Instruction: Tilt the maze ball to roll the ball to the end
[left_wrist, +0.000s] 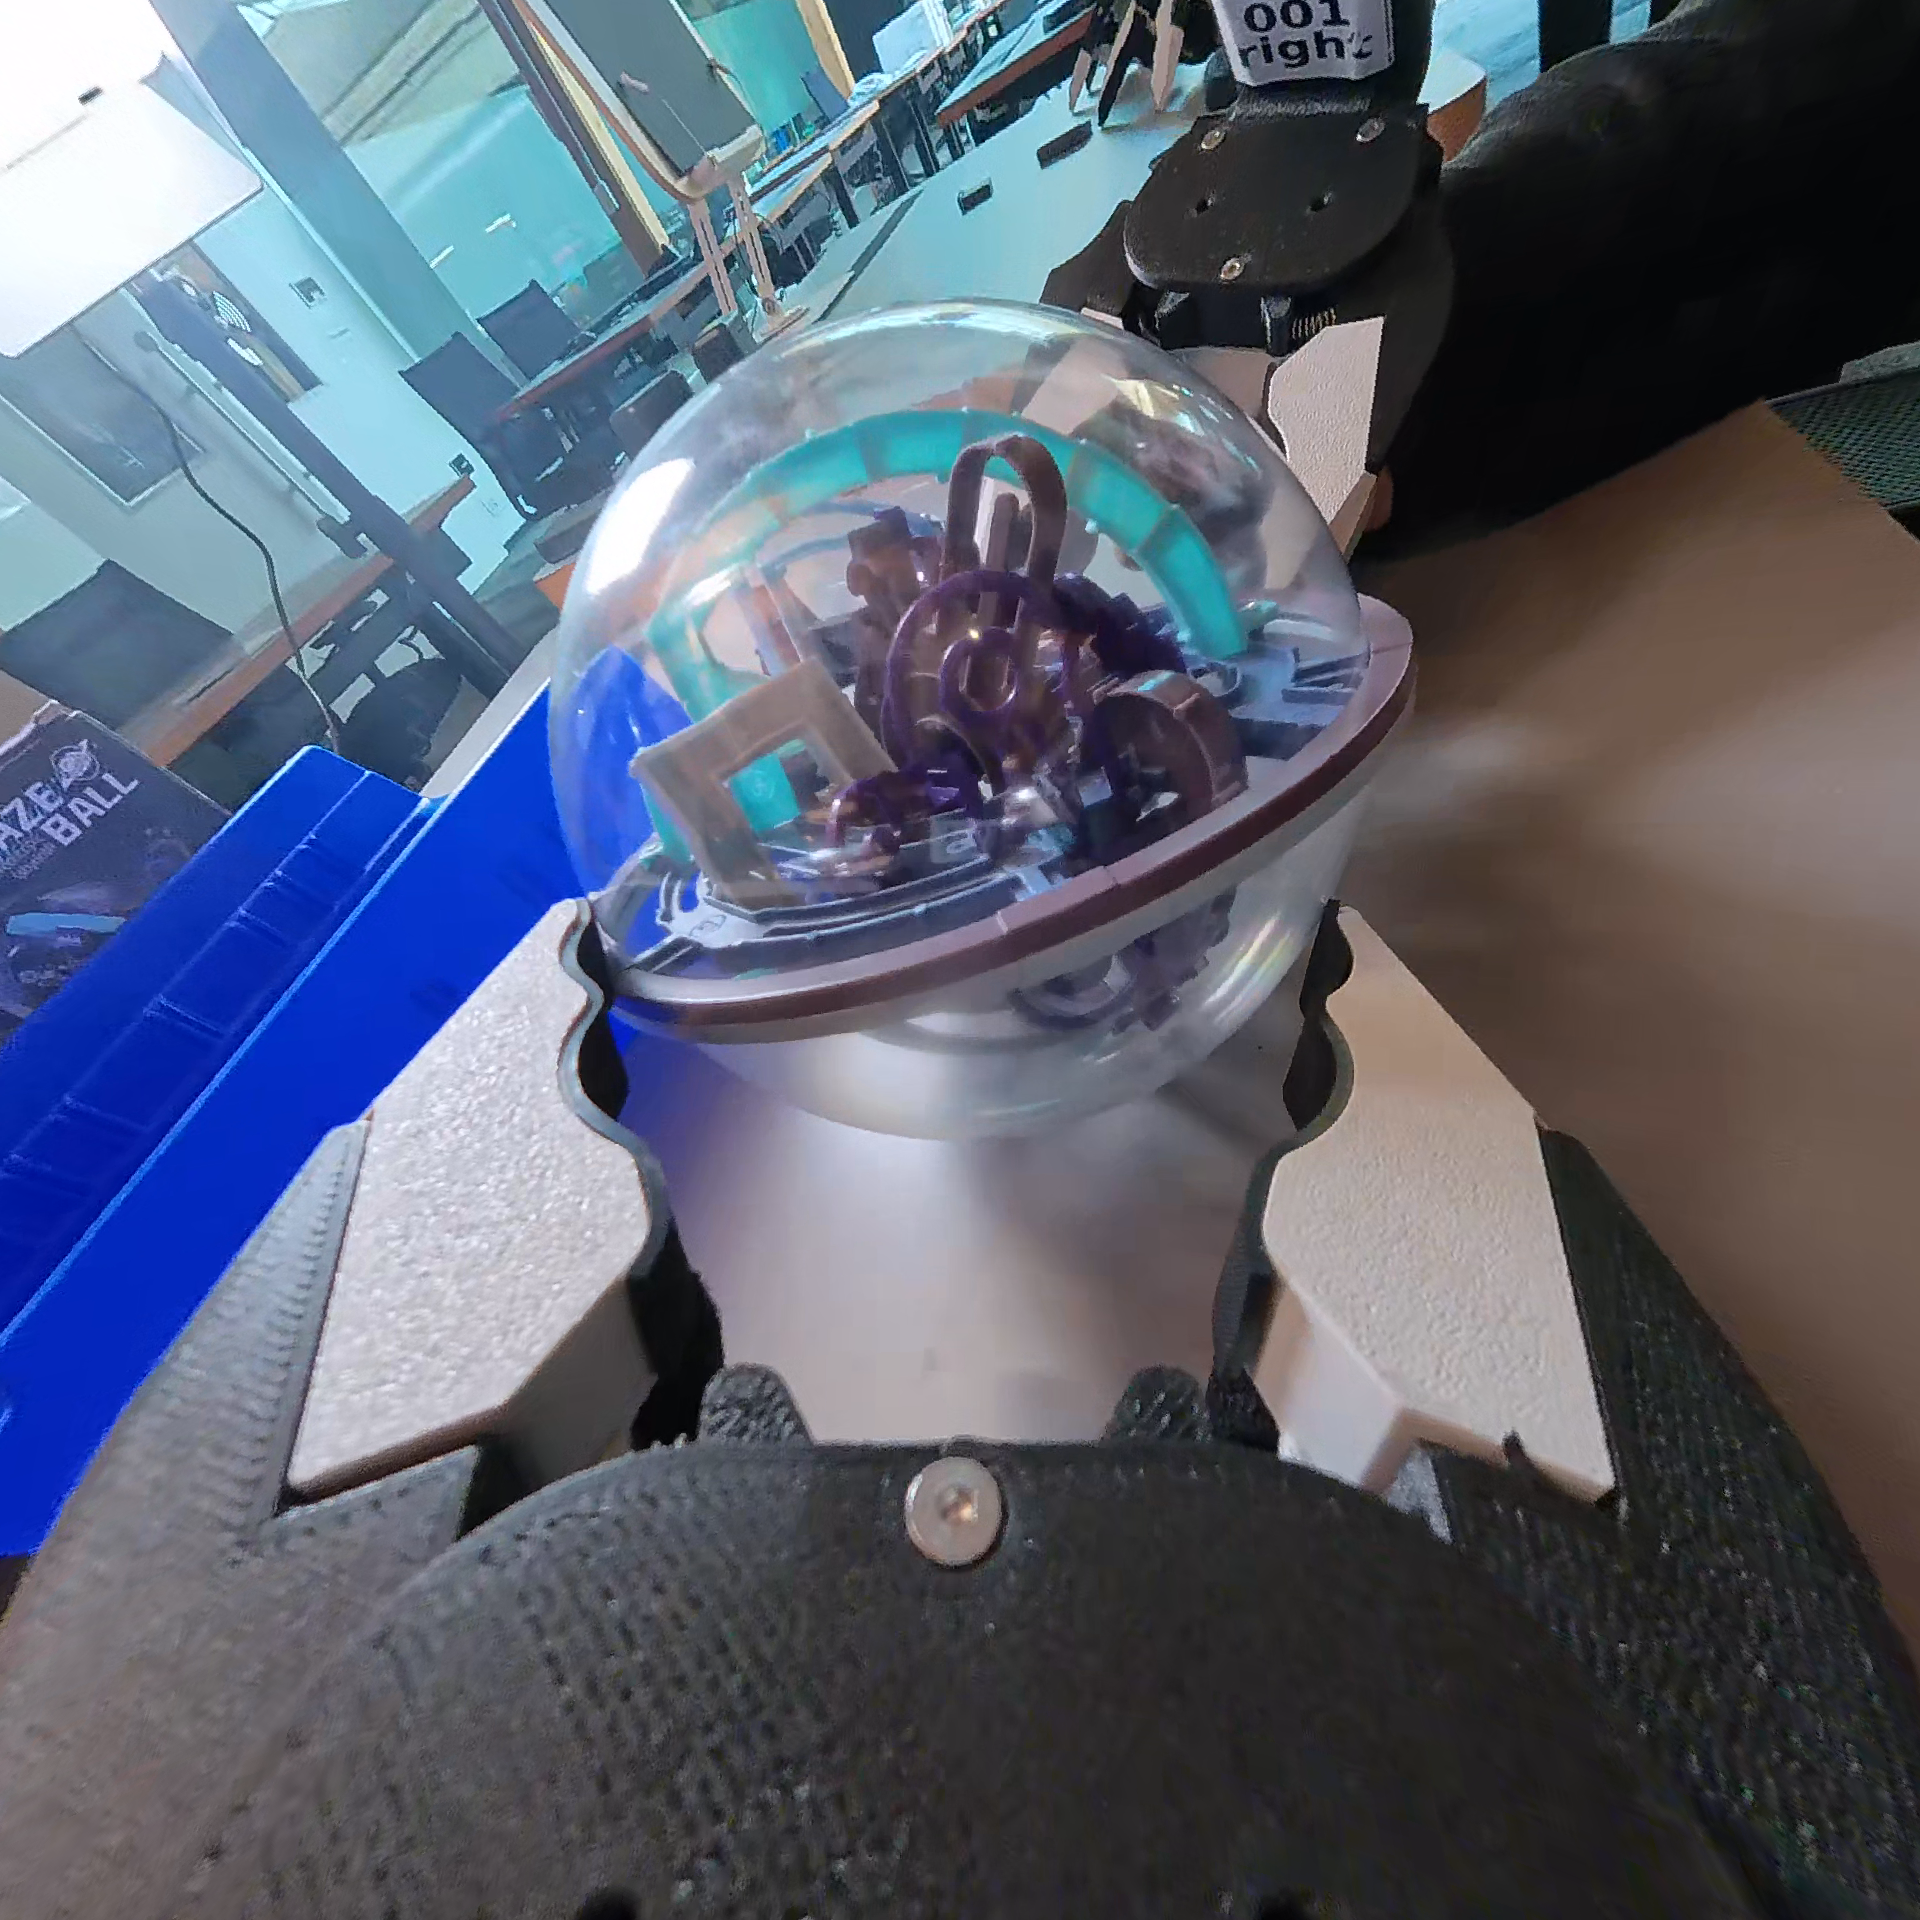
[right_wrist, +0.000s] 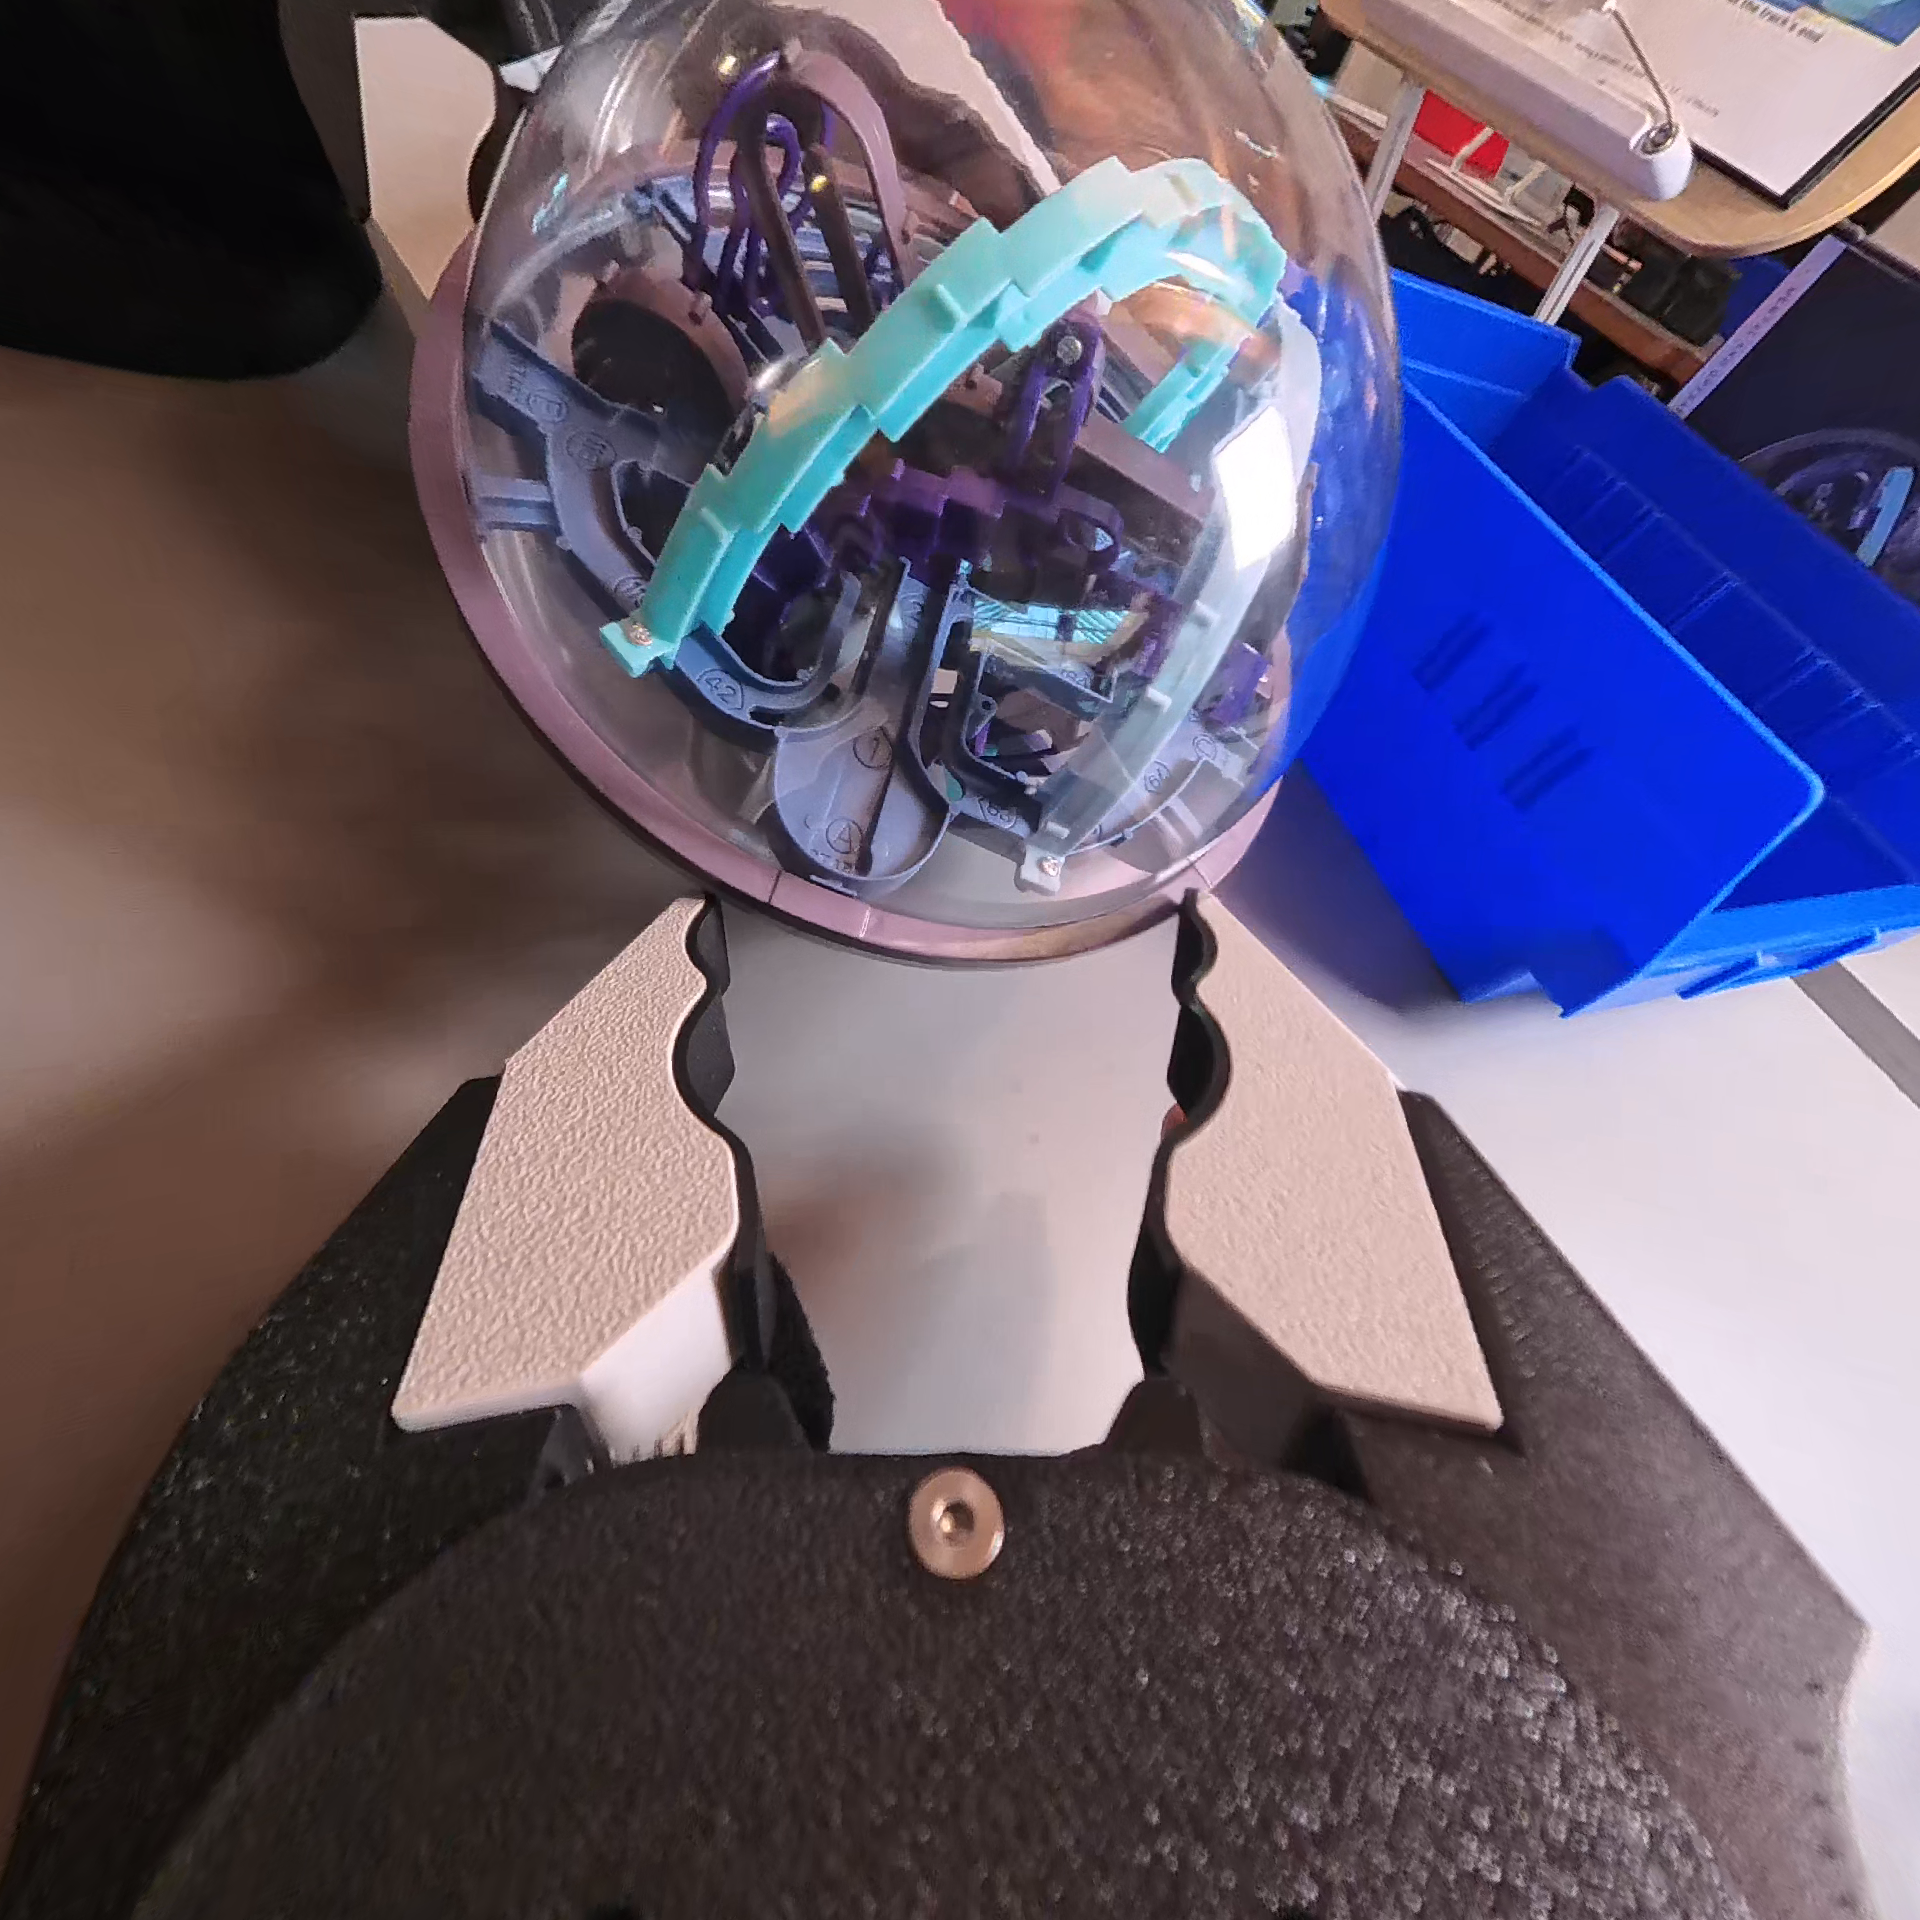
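The maze ball (left_wrist: 956, 675) is a clear sphere with a mauve band around its middle and turquoise, purple and brown tracks inside. It is held tilted above the table between both grippers. My left gripper (left_wrist: 961, 935) is shut on its lower half, one finger on each side. My right gripper (right_wrist: 945, 914) is shut on the banded rim of the maze ball (right_wrist: 894, 468). The right gripper also shows in the left wrist view (left_wrist: 1226, 400), behind the sphere. A small silver ball (right_wrist: 774, 382) seems to sit beside the turquoise track.
A blue plastic bin (left_wrist: 208, 987) stands close to the left of the sphere; it is on the right in the right wrist view (right_wrist: 1610, 675). A dark printed box (left_wrist: 73, 831) lies beyond it. A brown surface (left_wrist: 1662, 831) and a white tabletop (right_wrist: 1662, 1195) lie below. A black sleeve (left_wrist: 1662, 260) is behind.
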